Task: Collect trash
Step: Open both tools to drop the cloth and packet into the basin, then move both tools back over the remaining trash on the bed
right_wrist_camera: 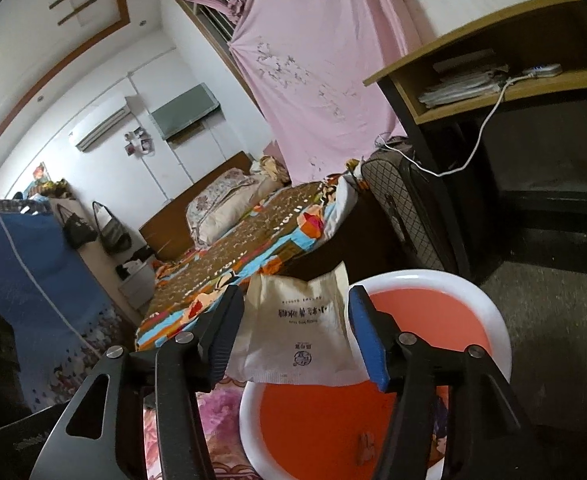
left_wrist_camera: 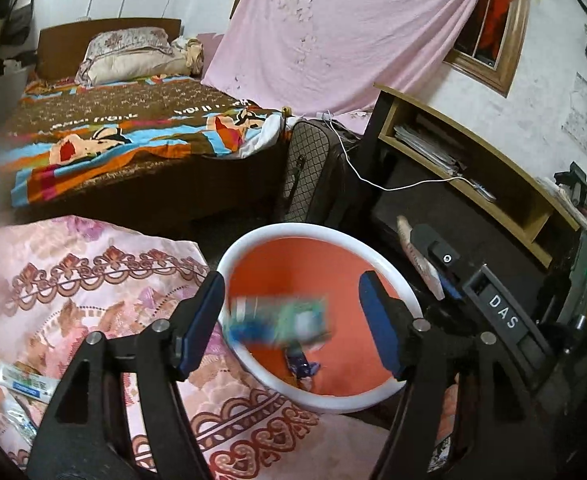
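Left gripper (left_wrist_camera: pixel 293 320) gapes empty above the orange bin (left_wrist_camera: pixel 405 292), one blurred wrapper (left_wrist_camera: pixel 279 318) between its fingers; right gripper (right_wrist_camera: pixel 293 330) holds one white packet (right_wrist_camera: pixel 299 328) over the bin, beside a pink floral cloth (left_wrist_camera: pixel 93 280) in a bedroom.

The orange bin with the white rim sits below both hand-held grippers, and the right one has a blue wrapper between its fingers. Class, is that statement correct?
Not quite. The right wrist view shows the right hand-held gripper with a white packet between its fingers, not a blue wrapper. The orange bin with the white rim does sit below both.
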Available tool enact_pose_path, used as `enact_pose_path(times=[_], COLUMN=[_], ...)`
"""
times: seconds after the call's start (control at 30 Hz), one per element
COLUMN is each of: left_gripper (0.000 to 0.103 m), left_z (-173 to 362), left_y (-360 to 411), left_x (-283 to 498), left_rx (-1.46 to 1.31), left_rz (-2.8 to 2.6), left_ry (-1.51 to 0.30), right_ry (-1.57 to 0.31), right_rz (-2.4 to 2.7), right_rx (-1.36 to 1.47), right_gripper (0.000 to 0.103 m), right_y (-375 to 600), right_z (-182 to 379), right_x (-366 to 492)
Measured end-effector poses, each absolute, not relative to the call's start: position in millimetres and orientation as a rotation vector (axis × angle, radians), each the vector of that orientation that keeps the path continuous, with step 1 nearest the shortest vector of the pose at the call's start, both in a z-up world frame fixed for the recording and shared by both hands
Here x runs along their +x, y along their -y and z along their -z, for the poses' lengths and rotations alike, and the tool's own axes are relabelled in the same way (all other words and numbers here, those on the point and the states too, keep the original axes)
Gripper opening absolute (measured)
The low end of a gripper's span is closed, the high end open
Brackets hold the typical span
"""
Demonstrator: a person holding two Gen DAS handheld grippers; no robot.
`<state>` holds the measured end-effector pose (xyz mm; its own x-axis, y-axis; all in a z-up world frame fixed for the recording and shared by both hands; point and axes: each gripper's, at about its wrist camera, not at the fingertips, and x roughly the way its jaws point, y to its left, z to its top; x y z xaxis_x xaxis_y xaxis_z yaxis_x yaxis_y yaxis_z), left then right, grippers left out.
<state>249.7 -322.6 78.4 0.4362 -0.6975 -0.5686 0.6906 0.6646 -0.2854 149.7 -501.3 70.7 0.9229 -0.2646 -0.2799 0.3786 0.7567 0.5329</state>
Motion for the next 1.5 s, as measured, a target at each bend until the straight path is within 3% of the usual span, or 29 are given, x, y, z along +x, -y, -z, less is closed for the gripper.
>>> enact_pose_path(times=[0.33, 0.47, 0.67, 0.8, 0.97, 1.5], left_gripper=[0.060, 0.066, 0.073, 0.091, 0.092, 0.092], left_z=[-76, -82, -90, -93, -93, -81], left_y=[296, 282, 254, 225, 187, 100], left_x=[251, 245, 237, 232, 231, 197], left_rx=[-0.084, -0.074, -0.082, -0.122, -0.212, -0.139], left_rz=[0.804, 0.753, 0.672, 0.596, 0.491, 0.219], left_ry=[-0.673, -0.607, -0.517, -0.465, -0.419, -0.272], right_ry=[-0.222, -0.205, -0.163, -0.139, -0.115, 0.028], right_rz=[0.340, 0.324, 0.290, 0.253, 0.215, 0.035], right_rx=[0.621, 0.585, 0.510, 0.461, 0.407, 0.218], right_gripper=[0.056, 0.067, 0.077, 0.083, 0.103, 0.103], right_y=[499, 491, 474, 460, 442, 364], right_z=[-69, -75, -84, -90, -95, -108], right_x=[154, 155, 156, 158, 161, 157])
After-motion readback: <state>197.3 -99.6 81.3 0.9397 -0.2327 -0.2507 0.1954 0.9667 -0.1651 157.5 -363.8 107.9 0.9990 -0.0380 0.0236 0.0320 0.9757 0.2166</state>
